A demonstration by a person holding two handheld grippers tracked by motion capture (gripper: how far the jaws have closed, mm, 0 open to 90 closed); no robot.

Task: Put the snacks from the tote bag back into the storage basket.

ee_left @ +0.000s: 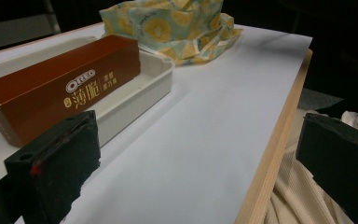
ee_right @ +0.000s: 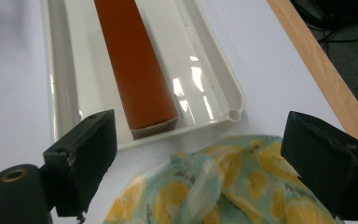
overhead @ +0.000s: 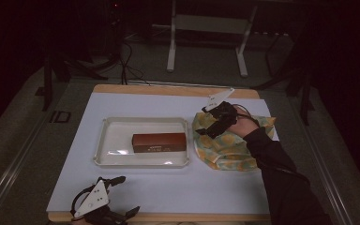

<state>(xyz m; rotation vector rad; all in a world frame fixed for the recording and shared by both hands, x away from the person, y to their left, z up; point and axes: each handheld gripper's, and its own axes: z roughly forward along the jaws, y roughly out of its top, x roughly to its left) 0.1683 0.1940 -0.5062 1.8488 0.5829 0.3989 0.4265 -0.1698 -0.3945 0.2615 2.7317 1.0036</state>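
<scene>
Your right gripper (overhead: 214, 123), jaws spread wide, hovers directly over the lemon-print cloth (overhead: 227, 146), while your equally open left gripper (overhead: 122, 197) sits well apart at the near table edge.

The table (overhead: 168, 197) stands at the centre of a dim room, its top covered in white with a wooden edge showing at the near and far sides; beyond the table's far edge a pale metal frame (overhead: 206, 42) rises on two legs; left of that frame, dark cables (overhead: 127, 58) trail over a grey floor (overhead: 23, 140); to the table's right the room falls into darkness, and what may be dark stand legs (overhead: 304, 93) can barely be made out there.
</scene>
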